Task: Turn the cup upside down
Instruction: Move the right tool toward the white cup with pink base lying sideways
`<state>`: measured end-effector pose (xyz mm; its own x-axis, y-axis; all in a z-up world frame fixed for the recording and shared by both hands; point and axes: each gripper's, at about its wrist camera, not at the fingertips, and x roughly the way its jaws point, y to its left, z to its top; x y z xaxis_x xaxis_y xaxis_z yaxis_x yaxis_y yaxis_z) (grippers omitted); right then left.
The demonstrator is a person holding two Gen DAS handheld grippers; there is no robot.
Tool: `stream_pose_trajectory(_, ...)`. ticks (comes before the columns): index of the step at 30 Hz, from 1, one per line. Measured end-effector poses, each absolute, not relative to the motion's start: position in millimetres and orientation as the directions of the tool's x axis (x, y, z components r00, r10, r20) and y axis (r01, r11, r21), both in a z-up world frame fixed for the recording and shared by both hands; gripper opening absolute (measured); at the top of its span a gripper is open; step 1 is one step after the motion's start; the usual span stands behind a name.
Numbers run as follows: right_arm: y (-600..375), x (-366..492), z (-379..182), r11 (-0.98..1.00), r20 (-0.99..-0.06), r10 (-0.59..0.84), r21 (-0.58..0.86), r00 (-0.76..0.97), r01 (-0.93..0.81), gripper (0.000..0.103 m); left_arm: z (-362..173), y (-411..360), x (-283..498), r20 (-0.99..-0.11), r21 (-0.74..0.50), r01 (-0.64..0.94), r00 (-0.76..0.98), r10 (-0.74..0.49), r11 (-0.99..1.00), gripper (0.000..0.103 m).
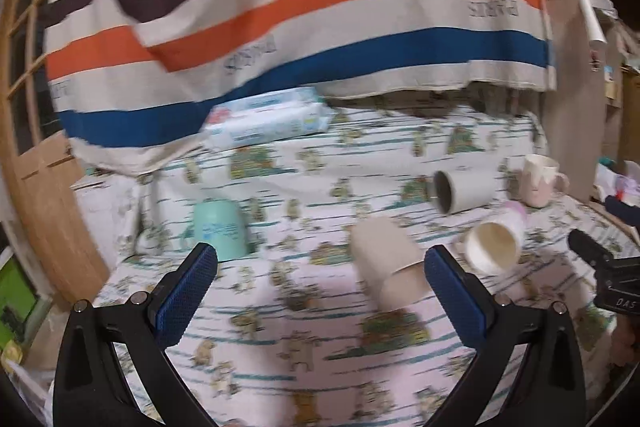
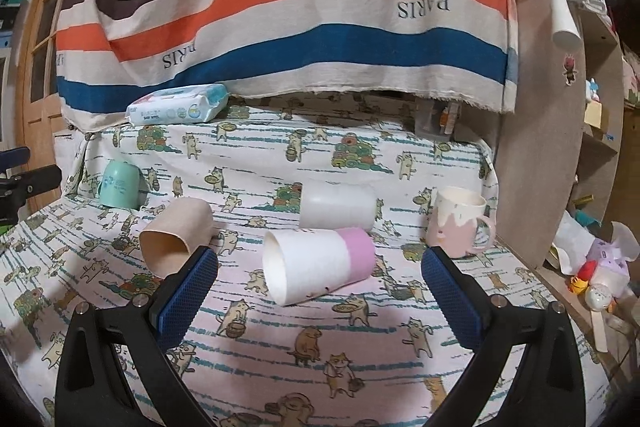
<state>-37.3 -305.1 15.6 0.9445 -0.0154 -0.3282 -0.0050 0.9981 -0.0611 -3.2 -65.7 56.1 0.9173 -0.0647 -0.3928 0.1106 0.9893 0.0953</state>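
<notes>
**Grippers wide open, nothing held**

The right gripper (image 2: 319,269) hovers spread wide and empty, framing the white-and-pink cup (image 2: 318,265), which lies on its side on the cat-print tabletop (image 2: 280,347). The left gripper (image 1: 320,267), equally spread and empty, faces the toppled beige cup (image 1: 386,263).

R gripper (image 2: 319,281) open; pink-white cup (image 2: 318,265) on side betw fingers.

Tablecloth (image 2: 280,355) is printed with cartoon cats and teal dashes on a pale pink-white ground. Hanging cloth (image 2: 280,7) is striped cream, brown, orange and blue, lettered "PARIS". Cups are noted as follows: mint green (image 2: 119,185), beige (image 2: 176,233), translucent white (image 2: 338,207), white with a pink band (image 2: 318,265). The mug (image 2: 460,227) is pink under cream drips. Gripper pads (image 2: 186,301) are blue, the arms black.
</notes>
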Motion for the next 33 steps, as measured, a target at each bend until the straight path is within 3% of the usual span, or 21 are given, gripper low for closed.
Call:
stream_pose_trajectory(8,-347,-20,42,0.997,-0.404,0.045,0.070,0.914,-0.018,0.102,52,-116,37,-0.492,0.108,0.217,0.860,-0.138,0.970,0.103)
stream_pose_trajectory(16,-357,43,60,0.947,-0.602,-0.019,0.246,0.798,0.208,0.102,52,-128,60,-0.429,0.091,0.204,0.891,-0.146,0.975,0.103)
stream_pose_trajectory(22,-355,97,38,0.827,-0.719,0.059,0.424,0.693,0.370,0.103,61,-109,88,-0.419,0.004,0.180,0.893,-0.162,0.984,0.103)
stream_pose_trajectory(28,-345,140,5,0.819,-0.834,0.105,0.381,0.541,0.429,0.102,41,-87,101,-0.473,-0.088,0.197,0.854,-0.214,0.977,0.103)
stream_pose_trajectory(33,-352,149,-23,0.799,-0.874,0.158,0.387,0.460,0.461,0.102,19,-65,78,-0.487,-0.085,0.180,0.851,-0.199,0.980,0.103)
